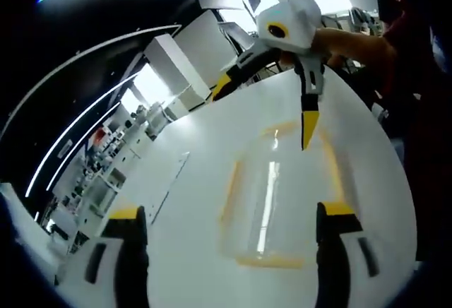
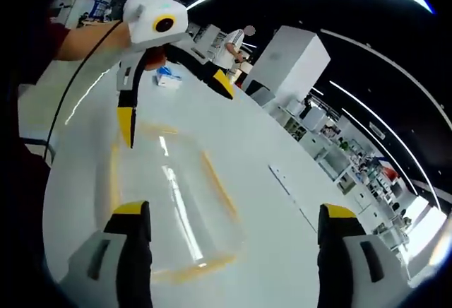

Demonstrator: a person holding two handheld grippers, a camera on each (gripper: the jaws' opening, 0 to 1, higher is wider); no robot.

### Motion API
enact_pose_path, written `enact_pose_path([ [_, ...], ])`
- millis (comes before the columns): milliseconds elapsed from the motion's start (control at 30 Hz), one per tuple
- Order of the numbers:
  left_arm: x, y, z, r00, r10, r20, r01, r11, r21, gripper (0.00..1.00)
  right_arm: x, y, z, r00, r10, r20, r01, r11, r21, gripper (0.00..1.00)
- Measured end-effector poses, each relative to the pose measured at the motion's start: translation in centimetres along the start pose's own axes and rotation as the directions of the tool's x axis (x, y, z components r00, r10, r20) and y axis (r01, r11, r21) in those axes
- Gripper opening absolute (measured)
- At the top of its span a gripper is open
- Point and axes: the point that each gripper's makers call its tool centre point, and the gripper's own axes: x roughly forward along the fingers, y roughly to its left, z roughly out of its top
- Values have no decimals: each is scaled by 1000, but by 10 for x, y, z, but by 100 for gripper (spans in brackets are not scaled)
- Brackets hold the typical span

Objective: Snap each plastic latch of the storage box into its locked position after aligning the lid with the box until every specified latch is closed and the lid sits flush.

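Observation:
A clear storage box (image 1: 272, 195) with a yellowish rim lies flat on the white table (image 1: 205, 145); its latches are too faint to make out. My left gripper (image 1: 232, 210) stands open, its jaws on either side of the box's near end. The right gripper (image 1: 265, 110) reaches in from the far side, open wide, one yellow fingertip (image 1: 308, 128) just over the box's far edge. In the right gripper view the box (image 2: 169, 195) lies ahead between the open jaws of my right gripper (image 2: 233, 210), and the left gripper (image 2: 175, 107) hangs open over its far end.
A thin flat strip (image 2: 282, 177) lies on the table beside the box. A blue item (image 2: 168, 78) sits further off. A person (image 2: 236, 46) stands by a white pillar (image 2: 289, 57). Shelving (image 1: 106, 174) runs beyond the table edge. A forearm (image 1: 353, 43) holds the right gripper.

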Motion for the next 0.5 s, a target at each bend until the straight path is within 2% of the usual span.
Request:
enact_pose_path([
  [200,-7,-1,-2,999,44,24,-43,999,-28,100,-4,0,2,998,-52,18,52,999,-3,100],
  [333,-8,-1,-2,998,50,30,-49,998,-32,100,-5,-1,3,998,-63,22,63,998,-5,100],
  [500,-11,0,-7,994,86,60,-80,992,-97,100,-8,-3,-1,994,-106,36,104,994,40,100],
])
